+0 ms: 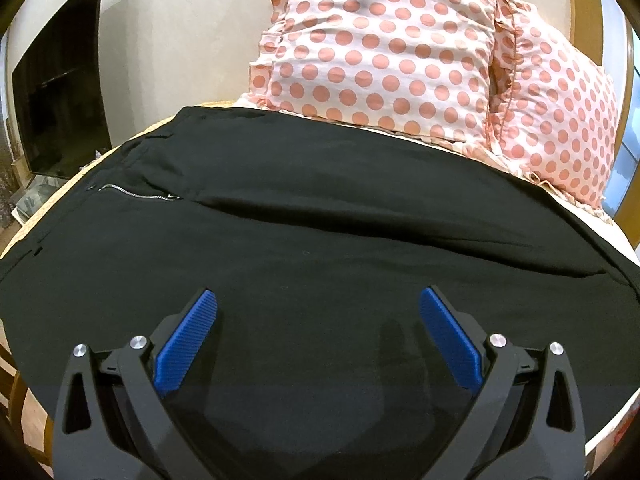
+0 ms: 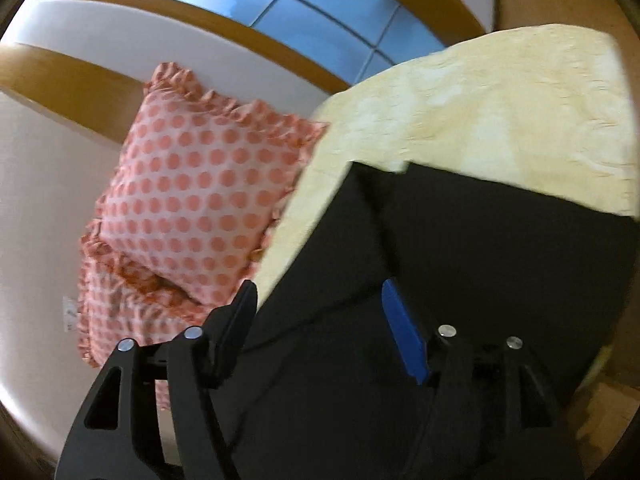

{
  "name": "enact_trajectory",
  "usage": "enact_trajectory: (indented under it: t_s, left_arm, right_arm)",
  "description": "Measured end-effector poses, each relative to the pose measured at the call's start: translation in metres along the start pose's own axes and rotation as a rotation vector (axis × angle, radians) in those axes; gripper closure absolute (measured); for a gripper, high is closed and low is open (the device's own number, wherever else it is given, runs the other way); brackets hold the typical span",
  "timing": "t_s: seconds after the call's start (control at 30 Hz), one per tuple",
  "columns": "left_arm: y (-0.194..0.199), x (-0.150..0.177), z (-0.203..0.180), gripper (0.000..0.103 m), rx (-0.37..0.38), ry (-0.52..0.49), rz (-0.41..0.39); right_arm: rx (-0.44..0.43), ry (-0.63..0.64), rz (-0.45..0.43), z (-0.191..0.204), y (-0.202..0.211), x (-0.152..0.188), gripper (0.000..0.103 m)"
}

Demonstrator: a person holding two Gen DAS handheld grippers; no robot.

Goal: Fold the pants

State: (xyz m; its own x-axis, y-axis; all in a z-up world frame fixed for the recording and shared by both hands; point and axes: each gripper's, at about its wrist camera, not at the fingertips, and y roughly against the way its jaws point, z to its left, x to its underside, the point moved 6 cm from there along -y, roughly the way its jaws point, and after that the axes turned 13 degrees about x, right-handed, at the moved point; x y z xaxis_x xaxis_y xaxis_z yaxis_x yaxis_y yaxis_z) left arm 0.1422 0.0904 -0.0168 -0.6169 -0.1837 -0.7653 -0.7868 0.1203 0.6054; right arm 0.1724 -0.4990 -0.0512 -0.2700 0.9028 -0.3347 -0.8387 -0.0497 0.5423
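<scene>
Black pants (image 1: 320, 216) lie spread flat across the bed, a silver zipper (image 1: 136, 194) showing at the left. My left gripper (image 1: 318, 300) hovers just above the near part of the cloth, its blue pads wide apart and holding nothing. In the right wrist view the same black pants (image 2: 460, 248) lie folded on the pale yellow bedspread (image 2: 480, 112), with a fold edge running up the middle. My right gripper (image 2: 318, 294) is over the pants' left border, tilted, open, with no cloth pinched between its fingers.
Two pink polka-dot pillows (image 1: 384, 52) lean against the wall beyond the pants; they show as pillows (image 2: 192, 196) to the left of my right gripper. A dark screen (image 1: 60, 92) stands at far left. A window (image 2: 280, 8) and wooden headboard (image 2: 80, 84) are behind the bed.
</scene>
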Motion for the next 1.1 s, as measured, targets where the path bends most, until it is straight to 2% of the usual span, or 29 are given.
enact_trajectory:
  t_s: [0.03,0.13,0.2,0.27,0.3,0.37,0.47,0.63,0.67,0.7,0.73,0.93,1.07,1.1]
  left_arm:
    - [0.0,0.0,0.0,0.002,-0.001,0.0,0.001]
    - [-0.001,-0.001,-0.001,0.002,-0.002,-0.007,0.007]
    - [-0.001,0.0,-0.002,0.002,-0.003,-0.014,0.005]
    - [-0.001,-0.001,-0.002,0.002,-0.002,-0.018,0.003]
    - [-0.001,-0.001,-0.003,0.002,-0.001,-0.019,0.002]
    - [0.0,0.0,-0.003,0.002,0.005,-0.019,0.0]
    - [0.001,0.0,-0.003,0.002,0.014,-0.014,-0.007]
    - [0.001,0.0,-0.004,0.002,0.018,-0.015,-0.008]
    - [0.001,0.0,-0.003,0.002,0.017,-0.015,-0.008]
    - [0.001,0.0,-0.003,0.002,0.016,-0.016,-0.008]
    - [0.001,0.0,-0.003,0.002,0.015,-0.016,-0.008]
    - [-0.001,0.0,-0.004,0.002,-0.007,-0.016,0.004]
    - [-0.003,0.001,-0.004,0.002,-0.032,-0.026,0.02]
    - [-0.004,0.001,-0.004,0.002,-0.035,-0.026,0.023]
  right_arm:
    - [-0.027,-0.006,0.04,0.007,-0.009,0.004,0.048]
    - [-0.036,-0.025,0.138,0.016,-0.034,0.019,0.052]
    - [0.022,-0.046,0.188,0.014,-0.051,0.027,0.052]
    - [0.062,-0.076,0.202,0.008,-0.058,0.03,0.063]
    - [0.087,-0.094,0.195,0.004,-0.059,0.028,0.068]
    - [0.114,-0.133,0.165,-0.002,-0.056,0.021,0.068]
    - [0.181,-0.146,0.048,-0.011,-0.046,0.003,0.068]
    - [0.199,-0.136,-0.02,-0.02,-0.039,-0.005,0.07]
    - [0.205,-0.122,-0.027,-0.022,-0.039,-0.005,0.073]
    - [0.209,-0.101,-0.037,-0.021,-0.04,-0.006,0.089]
    - [0.207,-0.094,-0.038,-0.023,-0.042,-0.006,0.097]
    - [0.194,-0.122,-0.023,-0.029,-0.044,-0.005,0.096]
    - [0.173,-0.071,-0.059,-0.019,-0.041,-0.01,0.098]
    - [0.139,-0.07,-0.068,-0.016,-0.034,-0.011,0.099]
